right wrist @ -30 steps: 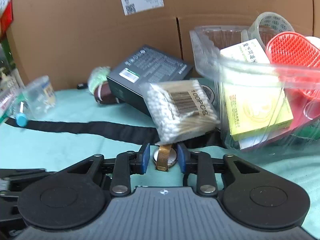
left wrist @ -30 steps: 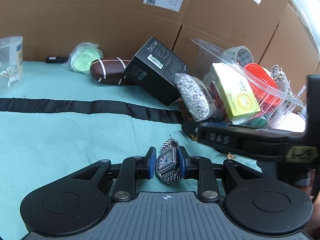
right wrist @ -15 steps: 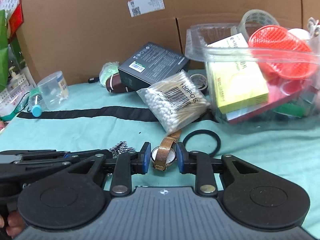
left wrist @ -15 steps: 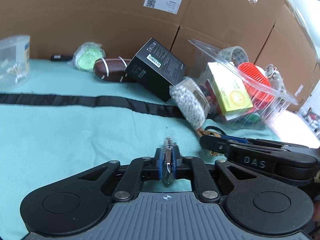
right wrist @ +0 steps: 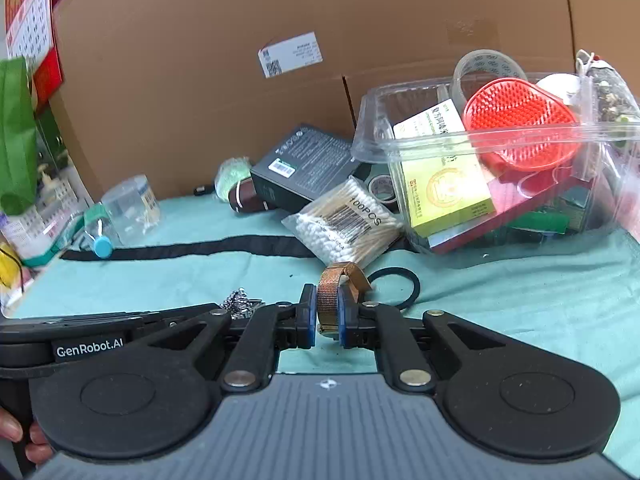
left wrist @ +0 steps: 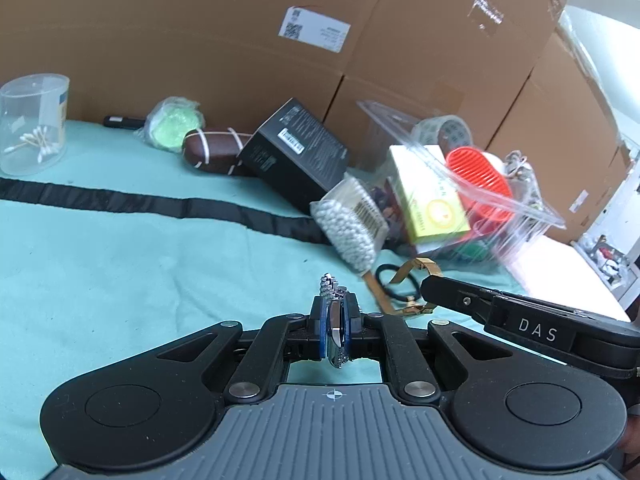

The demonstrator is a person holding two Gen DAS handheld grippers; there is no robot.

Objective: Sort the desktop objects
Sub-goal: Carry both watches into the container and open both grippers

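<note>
My left gripper (left wrist: 335,330) is shut on a silver bracelet watch (left wrist: 335,328), held edge-on just above the teal cloth; its chain also shows in the right wrist view (right wrist: 240,300). My right gripper (right wrist: 324,316) is shut on a gold mesh-strap watch (right wrist: 330,300); its strap also shows in the left wrist view (left wrist: 404,276). The two grippers are side by side, the right one just to the right of the left.
A black hair tie (right wrist: 394,285) lies on the cloth by the gold watch. Behind are a cotton swab pack (right wrist: 346,224), a black box (left wrist: 292,156), a clear tub (right wrist: 520,168) full of items, a brown case (left wrist: 212,148) and a clear cup (left wrist: 34,118). Cardboard boxes form the back.
Both grippers have drawn back from the clutter toward the near side, each with its watch. The left closed tight on the silver watch, now edge-on. The gold watch has also turned edge-on.
</note>
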